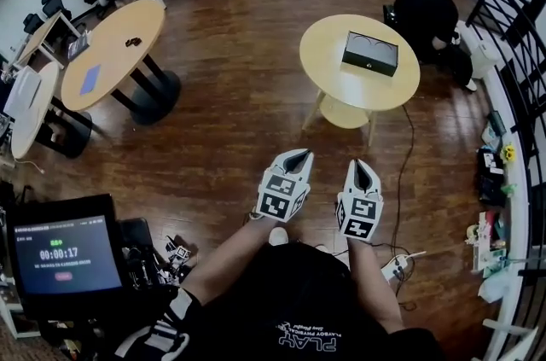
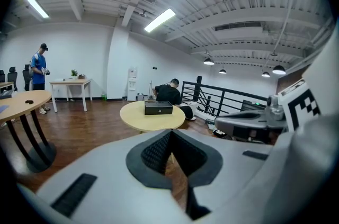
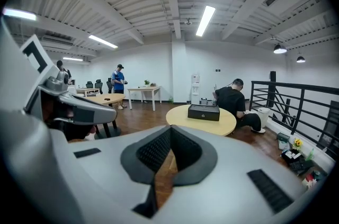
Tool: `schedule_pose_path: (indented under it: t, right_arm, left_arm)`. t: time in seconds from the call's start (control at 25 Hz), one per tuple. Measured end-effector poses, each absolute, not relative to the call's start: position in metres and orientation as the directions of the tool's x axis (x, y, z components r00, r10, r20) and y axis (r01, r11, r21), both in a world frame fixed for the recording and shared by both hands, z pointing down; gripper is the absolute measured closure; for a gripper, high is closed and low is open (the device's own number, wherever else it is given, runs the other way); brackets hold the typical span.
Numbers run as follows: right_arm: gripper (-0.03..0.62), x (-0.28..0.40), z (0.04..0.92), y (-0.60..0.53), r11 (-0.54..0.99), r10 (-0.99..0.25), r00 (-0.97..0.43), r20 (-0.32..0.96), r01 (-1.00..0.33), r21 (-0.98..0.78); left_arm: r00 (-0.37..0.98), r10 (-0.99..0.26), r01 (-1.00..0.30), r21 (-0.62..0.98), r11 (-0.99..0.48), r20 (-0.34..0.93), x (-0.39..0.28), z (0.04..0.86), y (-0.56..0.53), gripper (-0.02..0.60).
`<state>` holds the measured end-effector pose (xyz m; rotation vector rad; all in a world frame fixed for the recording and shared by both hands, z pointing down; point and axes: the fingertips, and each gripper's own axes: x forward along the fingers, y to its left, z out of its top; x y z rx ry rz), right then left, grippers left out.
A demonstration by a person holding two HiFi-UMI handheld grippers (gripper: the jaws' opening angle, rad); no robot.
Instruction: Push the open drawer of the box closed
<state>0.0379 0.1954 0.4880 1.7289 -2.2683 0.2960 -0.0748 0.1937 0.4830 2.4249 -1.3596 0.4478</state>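
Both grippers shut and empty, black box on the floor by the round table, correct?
No: the head view shows the black box on top of the round table. The left gripper and right gripper are shut and empty.

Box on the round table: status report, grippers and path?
Left gripper, right gripper shut, empty, short of the round table. Black box on it untouched, drawer state unclear. Person close behind table.

1. The box is black, low and rectangular, with a small pale fitting on its front face.
2. It sits flat on the round pale wooden table, in the upper right of the head view, turned slightly askew.
3. Too far off to tell whether its drawer stands out.
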Motion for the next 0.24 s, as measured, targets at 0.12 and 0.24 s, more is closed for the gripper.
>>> schedule_pose_path:
  t: [0.12,0.24]
  right_arm:
    - [0.589,0.0358,0.4866,0.1965,0.277,-0.906,-0.258,0.337,-0.961,0.009]
    - [0.589,0.0363,0.4846,0.1969,0.287,-0.903,-0.265,0.338,-0.958,0.014]
  left_arm:
    - [0.49,-0.761,-0.866,0.132,-0.483,0.425,-0.0754,0.4855,0.1965,0.584]
    - [0.49,-0.758,-0.866,0.137,-0.482,0.431,-0.0709,0.4881,0.1984,0.584]
